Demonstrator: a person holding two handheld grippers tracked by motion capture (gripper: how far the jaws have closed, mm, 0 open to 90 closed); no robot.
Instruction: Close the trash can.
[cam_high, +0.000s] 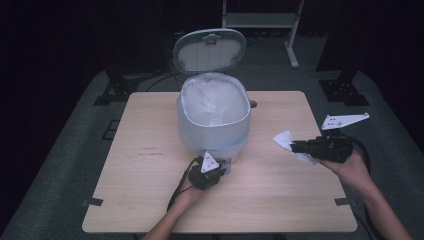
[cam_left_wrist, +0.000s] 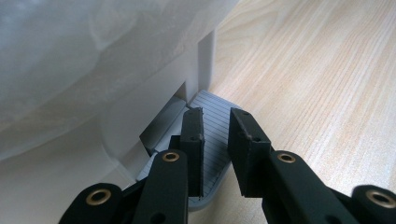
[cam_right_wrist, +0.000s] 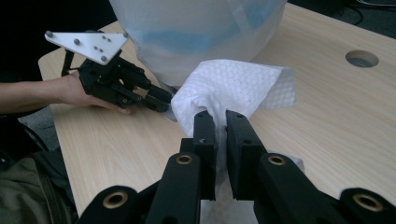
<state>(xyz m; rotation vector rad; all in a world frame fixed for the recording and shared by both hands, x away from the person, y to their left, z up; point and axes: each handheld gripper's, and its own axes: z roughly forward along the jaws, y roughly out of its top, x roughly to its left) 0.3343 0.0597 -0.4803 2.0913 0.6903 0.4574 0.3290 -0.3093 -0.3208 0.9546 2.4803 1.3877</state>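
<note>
Since the bin's lid (cam_high: 210, 50) stands open behind a liner-wrapped body, the left gripper (cam_high: 214, 171) low at the front of the pedal bin (cam_high: 214, 120) is probably what holds it up: in the left gripper view its jaws sit a little apart, gripping nothing, with the tips over the ribbed grey pedal (cam_left_wrist: 215, 135) at the bin's foot, though whether they actually bear down on it cannot be told. Moving rightward along the wooden table (cam_high: 150, 200), the plastic liner (cam_high: 212, 100) bulges over the rim and hangs down the white wall. Further right, well apart from the bin, the right gripper (cam_high: 299, 146) has its jaws nearly closed on a crumpled white paper towel (cam_right_wrist: 233, 88), pinched at a bunched fold with loose sheet spreading above and below. Judging from this layout, the paper is likely meant for the bin, and two things could spoil that: the left tips could slide off the pedal's ribbed face and let the lid drop while the paper is on its way, or the loose trailing part of the towel could catch on the liner's rim and drag it inward or fall outside. No brand, label or readable writing shows on the bin, grippers or table.
</note>
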